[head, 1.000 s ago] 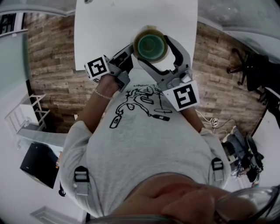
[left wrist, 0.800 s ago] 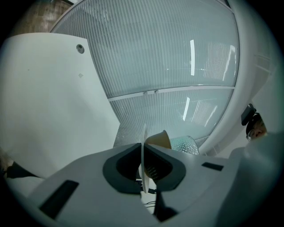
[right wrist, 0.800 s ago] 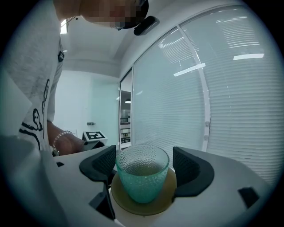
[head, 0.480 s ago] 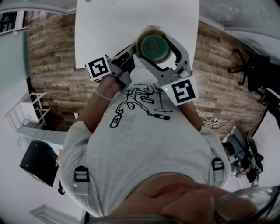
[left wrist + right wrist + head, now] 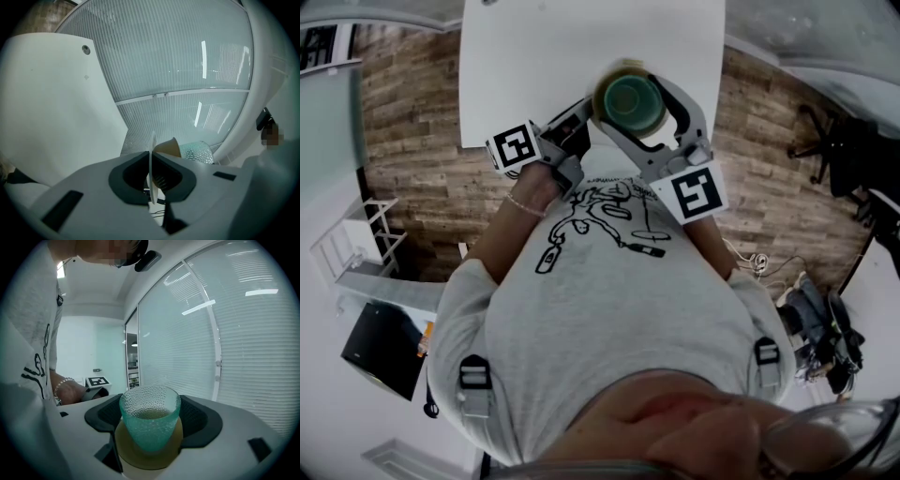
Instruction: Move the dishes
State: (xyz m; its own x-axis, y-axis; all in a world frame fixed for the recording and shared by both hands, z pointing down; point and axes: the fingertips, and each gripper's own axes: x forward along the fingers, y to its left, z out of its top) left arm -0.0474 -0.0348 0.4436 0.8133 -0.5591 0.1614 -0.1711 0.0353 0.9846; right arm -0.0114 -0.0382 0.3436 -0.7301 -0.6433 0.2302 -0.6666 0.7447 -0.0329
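We are holding dishes over the desk (image 5: 534, 66).
Our right tool (image 5: 634, 101) is gripping the glass (image 5: 150, 425), left tool (image 5: 152, 180) pinching the plate (image 5: 152, 150) alongside.

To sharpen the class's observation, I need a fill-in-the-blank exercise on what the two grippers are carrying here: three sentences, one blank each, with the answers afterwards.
1. The green glass stands inside a ____ bowl.
2. The left gripper is shut on the thin edge of a ____ plate.
3. The right gripper holds the bowl, with the ____ rising between its jaws.

Missing words: tan; white; glass.
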